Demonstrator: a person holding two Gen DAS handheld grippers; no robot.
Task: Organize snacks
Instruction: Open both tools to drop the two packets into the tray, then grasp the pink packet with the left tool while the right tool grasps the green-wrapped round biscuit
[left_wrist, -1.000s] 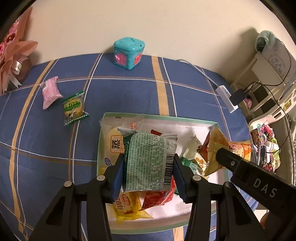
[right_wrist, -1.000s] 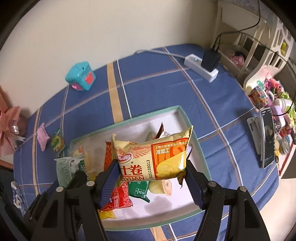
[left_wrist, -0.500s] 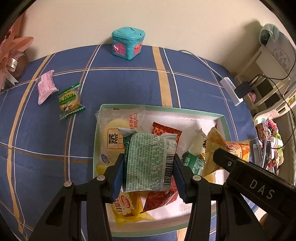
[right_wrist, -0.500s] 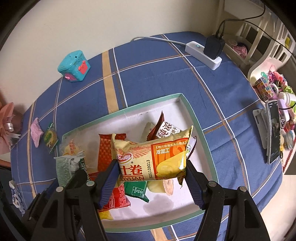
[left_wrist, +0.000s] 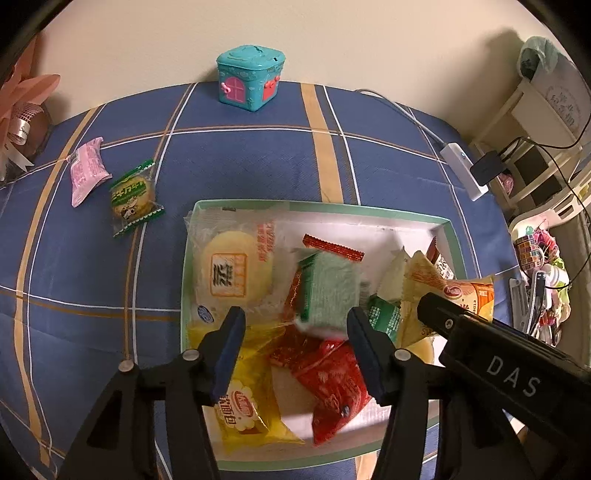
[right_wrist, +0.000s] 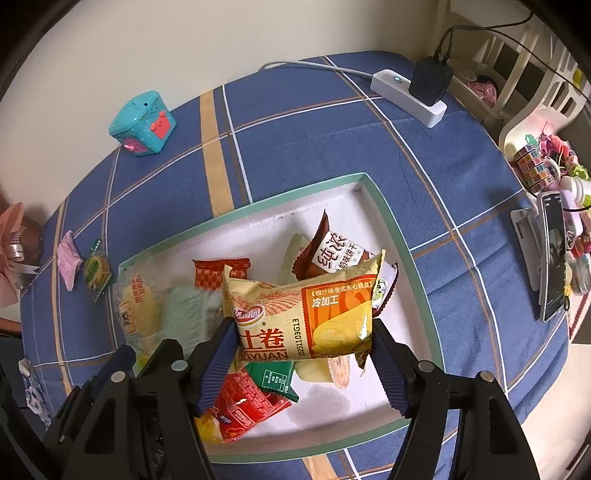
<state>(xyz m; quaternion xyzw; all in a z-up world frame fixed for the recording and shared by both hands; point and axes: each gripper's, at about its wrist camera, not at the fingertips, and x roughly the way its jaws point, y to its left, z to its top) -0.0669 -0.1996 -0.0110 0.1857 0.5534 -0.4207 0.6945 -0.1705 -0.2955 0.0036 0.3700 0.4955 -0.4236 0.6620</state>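
A white tray with a green rim (left_wrist: 321, 205) (right_wrist: 391, 229) holds several snack packs. My left gripper (left_wrist: 295, 332) is open above the tray. A green pack (left_wrist: 328, 291), blurred, is falling free just beyond its fingers; it also shows blurred in the right wrist view (right_wrist: 184, 314). My right gripper (right_wrist: 303, 339) is shut on a yellow-orange cake-roll pack (right_wrist: 306, 317) and holds it above the tray. That pack shows in the left wrist view (left_wrist: 465, 295). A pink pack (left_wrist: 86, 170) and a green biscuit pack (left_wrist: 135, 195) lie on the cloth left of the tray.
A teal toy box (left_wrist: 251, 79) stands at the back by the wall. A white power strip (right_wrist: 410, 94) with a black plug lies at the back right. A phone on a stand (right_wrist: 552, 254) and clutter sit at the right. A pink bow (left_wrist: 22, 99) is far left.
My left gripper has opened and let go of the green pack, which now drops toward the tray. The right gripper still holds the yellow-orange pack, slightly lower over the tray.
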